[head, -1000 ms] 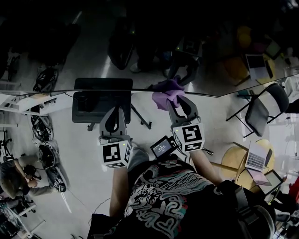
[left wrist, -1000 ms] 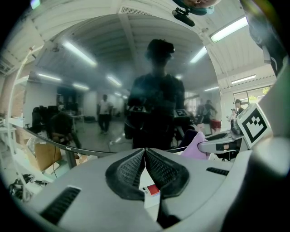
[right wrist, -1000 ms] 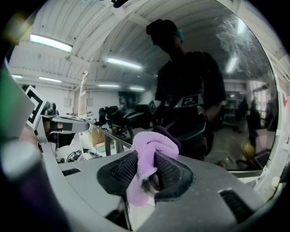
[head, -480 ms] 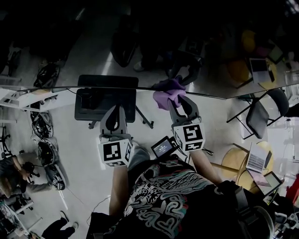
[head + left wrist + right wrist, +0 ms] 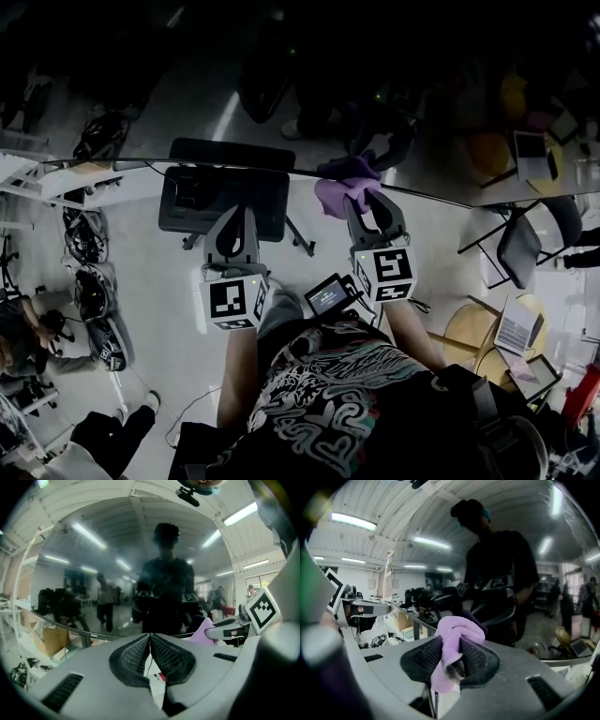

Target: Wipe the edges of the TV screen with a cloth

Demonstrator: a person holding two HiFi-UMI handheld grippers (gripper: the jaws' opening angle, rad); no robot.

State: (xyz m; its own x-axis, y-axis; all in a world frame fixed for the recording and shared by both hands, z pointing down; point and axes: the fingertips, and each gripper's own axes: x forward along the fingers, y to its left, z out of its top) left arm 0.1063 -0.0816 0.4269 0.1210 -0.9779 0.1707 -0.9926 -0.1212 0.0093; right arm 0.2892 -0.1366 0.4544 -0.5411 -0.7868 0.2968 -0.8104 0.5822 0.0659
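The TV screen (image 5: 281, 84) is a wide dark glossy panel filling the top of the head view; its lower edge (image 5: 234, 169) runs across the picture. My right gripper (image 5: 371, 201) is shut on a purple cloth (image 5: 339, 191), which is bunched against that lower edge. The right gripper view shows the cloth (image 5: 457, 641) pinched between the black pads with the screen (image 5: 501, 550) close ahead. My left gripper (image 5: 238, 214) is shut on nothing, its tips just below the edge, left of the cloth. In the left gripper view the pads (image 5: 133, 656) meet in front of the screen (image 5: 140, 573).
A black stand (image 5: 225, 202) sits under the screen behind the left gripper. A black chair (image 5: 520, 246) and a round table with a laptop (image 5: 514, 326) are at the right. Helmets and a crouching person (image 5: 28, 330) are at the left.
Both grippers keep their hold and pose. The head view has shifted slightly; the cloth stays at the screen's lower edge, a touch further right in the picture.
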